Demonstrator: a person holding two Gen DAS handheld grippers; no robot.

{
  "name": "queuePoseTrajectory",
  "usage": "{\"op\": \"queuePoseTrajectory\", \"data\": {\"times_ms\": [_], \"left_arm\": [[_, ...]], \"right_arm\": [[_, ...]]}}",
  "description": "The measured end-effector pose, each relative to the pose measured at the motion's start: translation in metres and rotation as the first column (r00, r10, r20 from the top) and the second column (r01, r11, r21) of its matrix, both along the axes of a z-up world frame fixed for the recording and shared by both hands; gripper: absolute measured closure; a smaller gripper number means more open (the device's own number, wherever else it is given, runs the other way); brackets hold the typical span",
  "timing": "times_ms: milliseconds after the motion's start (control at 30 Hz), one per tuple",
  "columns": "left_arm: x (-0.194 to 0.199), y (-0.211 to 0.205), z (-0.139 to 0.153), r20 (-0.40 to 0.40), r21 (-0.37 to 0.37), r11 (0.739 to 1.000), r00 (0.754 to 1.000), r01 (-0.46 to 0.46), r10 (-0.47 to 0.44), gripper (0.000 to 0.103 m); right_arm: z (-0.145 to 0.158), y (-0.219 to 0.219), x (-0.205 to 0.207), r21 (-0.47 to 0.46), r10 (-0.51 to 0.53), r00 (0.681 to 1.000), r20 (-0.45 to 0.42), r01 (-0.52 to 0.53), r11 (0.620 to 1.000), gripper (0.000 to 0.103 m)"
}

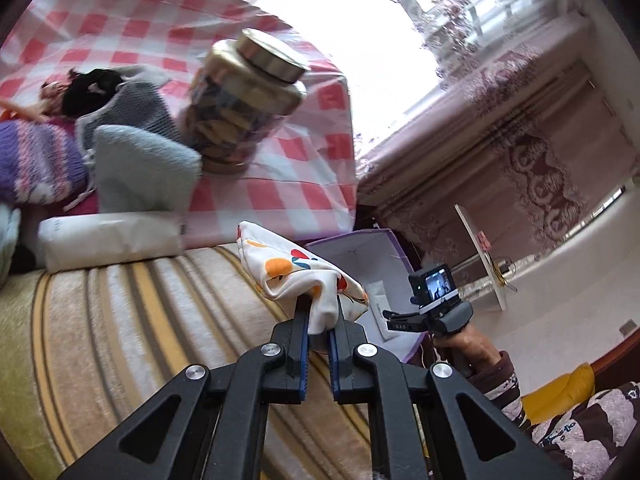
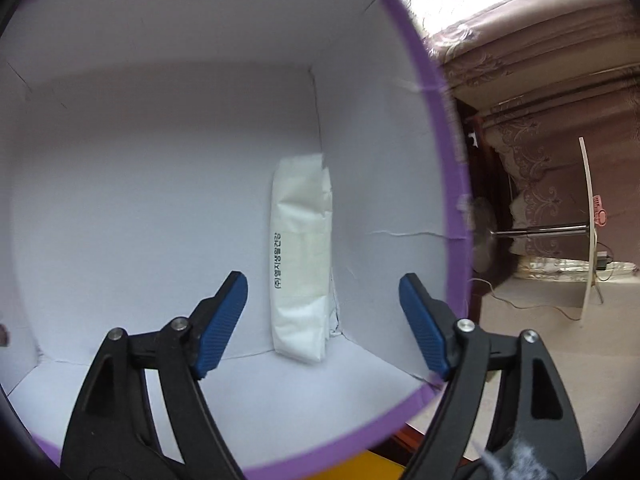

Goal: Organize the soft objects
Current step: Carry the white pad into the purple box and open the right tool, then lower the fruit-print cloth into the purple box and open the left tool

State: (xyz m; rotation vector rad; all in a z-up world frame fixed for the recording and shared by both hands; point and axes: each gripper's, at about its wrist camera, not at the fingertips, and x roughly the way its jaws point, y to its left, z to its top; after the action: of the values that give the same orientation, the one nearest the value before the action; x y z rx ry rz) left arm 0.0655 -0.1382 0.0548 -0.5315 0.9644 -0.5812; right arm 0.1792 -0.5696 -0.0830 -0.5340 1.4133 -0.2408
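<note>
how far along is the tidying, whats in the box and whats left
Done: one white pack lies in the purple-rimmed box, under the open right gripper. In hand: the left gripper is shut on a fruit-print cloth. Left: a second white pack, the blue towel, the striped knit and the grey knit beside the jar.

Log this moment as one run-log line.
left gripper: shut on fruit-print cloth | right gripper: open, empty, over purple-rimmed box | in box: white packet
</note>
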Motion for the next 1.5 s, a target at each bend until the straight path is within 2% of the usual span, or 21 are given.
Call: {"op": "queuePoseTrajectory", "data": {"times_ms": [133,200,233,267,300,367,433,500,600,700,767,900,967,1067,1133,1167,1267,1367,1400,1433,1500], "left_arm": [[0.003,-0.016,-0.002,-0.002,-0.011,0.999,0.999,0.049,-0.049,0.095],[0.004,-0.025,-0.005,-0.01,-0.016,0.997,0.997,0.074,-0.074,0.095],[0.003,-0.031,-0.007,-0.016,-0.018,0.996,0.996,0.092,-0.092,0.095],[0.004,-0.036,-0.009,-0.018,-0.018,0.994,0.994,0.107,-0.107,0.095],[0.004,-0.042,-0.01,-0.018,-0.016,0.992,0.992,0.125,-0.125,0.095],[0.005,-0.055,-0.013,-0.019,-0.01,0.987,0.987,0.16,-0.161,0.095],[0.01,-0.07,-0.014,-0.021,-0.001,0.98,0.979,0.201,-0.201,0.095],[0.016,-0.085,-0.013,-0.02,0.015,0.969,0.969,0.247,-0.246,0.095],[0.029,-0.117,-0.011,-0.013,0.05,0.939,0.94,0.34,-0.34,0.095],[0.045,-0.161,-0.015,-0.042,0.099,0.882,0.888,0.461,-0.459,0.095],[0.055,-0.198,-0.023,-0.083,0.152,0.825,0.839,0.544,-0.538,0.095],[0.069,-0.272,-0.05,-0.198,0.252,0.689,0.733,0.68,-0.651,0.095],[0.072,-0.309,-0.065,-0.248,0.293,0.608,0.673,0.738,-0.697,0.095],[0.073,-0.349,-0.084,-0.293,0.345,0.507,0.604,0.79,-0.741,0.095],[0.075,-0.369,-0.099,-0.32,0.38,0.463,0.583,0.801,-0.746,0.095],[0.075,-0.378,-0.111,-0.344,0.403,0.427,0.566,0.81,-0.749,0.095],[0.078,-0.392,-0.138,-0.396,0.459,0.363,0.552,0.811,-0.733,0.094],[0.085,-0.395,-0.149,-0.4,0.478,0.375,0.577,0.795,-0.713,0.088],[0.088,-0.395,-0.152,-0.406,0.487,0.378,0.588,0.787,-0.7,0.074],[0.09,-0.394,-0.155,-0.41,0.495,0.377,0.593,0.783,-0.693,0.053],[0.091,-0.39,-0.158,-0.416,0.508,0.367,0.595,0.779,-0.687,0.027]], "right_arm": [[0.026,-0.005,0.007,0.068,-0.016,0.996,0.083,0.01,0.998,0.022],[0.045,-0.009,0.007,0.156,-0.047,0.988,0.15,0.023,0.987,0.022],[0.042,-0.012,0.003,0.215,-0.063,0.982,0.175,0.024,0.976,0.022],[0.051,-0.011,-0.013,0.279,-0.08,0.976,0.201,0.021,0.96,0.022],[0.06,-0.011,-0.009,0.358,-0.1,0.969,0.227,0.013,0.934,0.022],[0.072,-0.001,-0.013,0.44,-0.119,0.958,0.262,-0.008,0.898,0.022],[0.087,0.002,-0.007,0.483,-0.122,0.944,0.306,-0.044,0.874,0.022],[0.101,0.027,-0.024,0.505,-0.128,0.927,0.352,-0.074,0.86,0.022],[0.125,0.033,-0.04,0.531,-0.17,0.896,0.411,-0.084,0.843,0.022],[0.141,0.016,-0.06,0.543,-0.221,0.873,0.436,-0.059,0.838,0.022],[0.149,0.003,-0.08,0.558,-0.272,0.853,0.446,-0.028,0.829,0.022],[0.15,-0.036,-0.106,0.6,-0.387,0.814,0.432,0.061,0.798,0.022],[0.142,-0.055,-0.118,0.606,-0.434,0.802,0.411,0.115,0.787,0.022],[0.134,-0.077,-0.135,0.621,-0.486,0.783,0.389,0.166,0.766,0.022],[0.13,-0.089,-0.144,0.631,-0.513,0.77,0.379,0.19,0.752,0.022],[0.127,-0.095,-0.147,0.636,-0.525,0.764,0.375,0.2,0.746,0.022],[0.121,-0.11,-0.153,0.65,-0.555,0.749,0.361,0.225,0.726,0.022],[0.118,-0.115,-0.152,0.661,-0.564,0.746,0.354,0.226,0.715,0.022],[0.116,-0.115,-0.151,0.664,-0.562,0.748,0.353,0.223,0.714,0.022],[0.114,-0.113,-0.149,0.666,-0.559,0.753,0.348,0.221,0.713,0.022],[0.109,-0.109,-0.147,0.668,-0.552,0.762,0.339,0.219,0.711,0.022]]}}
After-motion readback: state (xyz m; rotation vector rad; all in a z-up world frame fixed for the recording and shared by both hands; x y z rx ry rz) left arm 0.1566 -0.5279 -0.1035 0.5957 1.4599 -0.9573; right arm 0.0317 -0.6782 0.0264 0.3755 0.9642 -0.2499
